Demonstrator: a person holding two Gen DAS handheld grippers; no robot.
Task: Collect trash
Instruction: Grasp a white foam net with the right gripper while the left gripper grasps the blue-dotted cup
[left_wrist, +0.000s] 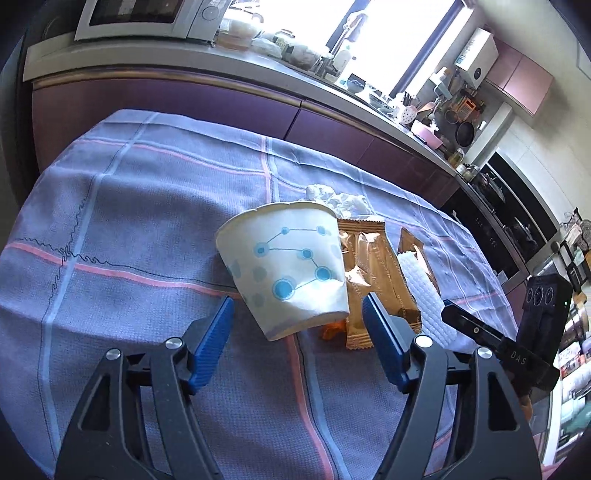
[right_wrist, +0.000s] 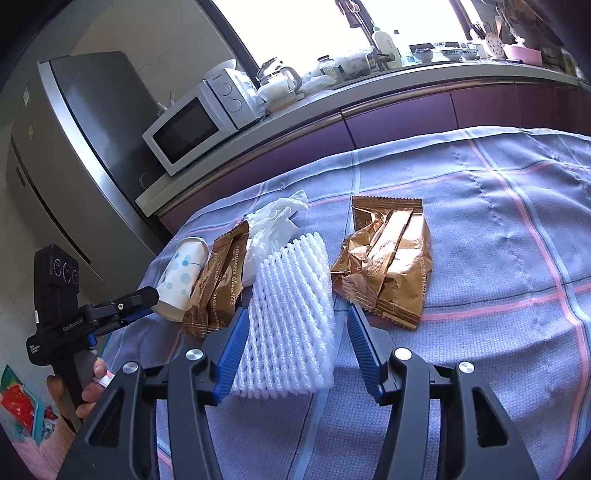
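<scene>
Two gold wrappers (right_wrist: 384, 258) (one (right_wrist: 218, 280) beside paper cup (right_wrist: 183, 273)) on checked cloth (right_wrist: 480, 362).

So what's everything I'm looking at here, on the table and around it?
paper cup: one, white with blue dots, tipped on the tablecloth, between the left fingers
foam net: one, white, between the right fingers
snack wrappers: two, gold-brown, one on each side of the net
crumpled tissue: one, white, behind the net
tablecloth: one, blue checked
microwave: one, white, on the counter
left gripper: open
right gripper: open
</scene>
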